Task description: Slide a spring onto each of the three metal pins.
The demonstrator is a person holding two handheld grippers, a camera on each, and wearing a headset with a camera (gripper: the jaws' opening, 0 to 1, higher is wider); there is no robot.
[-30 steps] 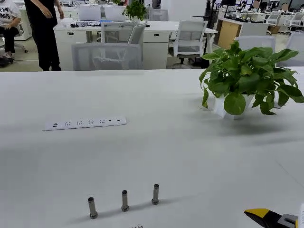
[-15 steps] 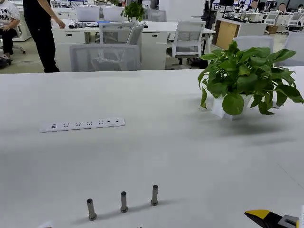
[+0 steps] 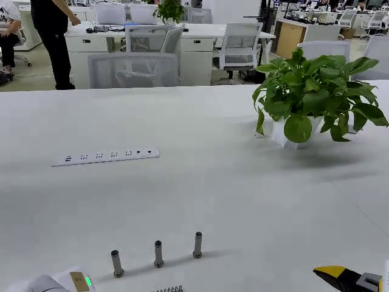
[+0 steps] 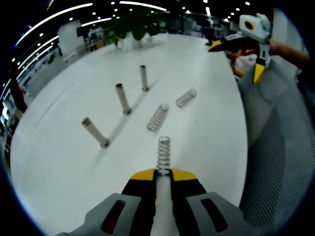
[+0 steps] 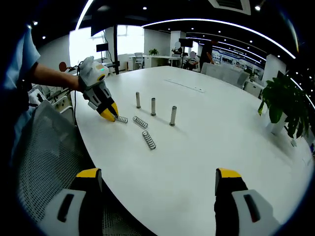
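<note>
Jaws of the left gripper (image 4: 163, 173) pinch one spring (image 4: 163, 151) near the table's (image 4: 211, 147) front edge; two more springs (image 4: 157, 117) lie beyond, then three bare pins (image 4: 122, 99). Right gripper (image 5: 157, 174) hangs wide apart off that edge; nothing threaded yet

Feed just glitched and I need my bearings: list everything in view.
Smooth white table: one, white, under everything.
Upright metal pins: three, silver, in a row near the person's edge.
Wire coil springs: three, silver; two lying beside the pins, one in the left gripper.
Power strip: one, white, mid-table left.
Leafy potted plant: one, green in white pot, table's right.
Mesh office chairs: several, grey and white, behind the table.
Left gripper: yellow-tipped, shut on a spring.
Right gripper: yellow-tipped, open.
</note>
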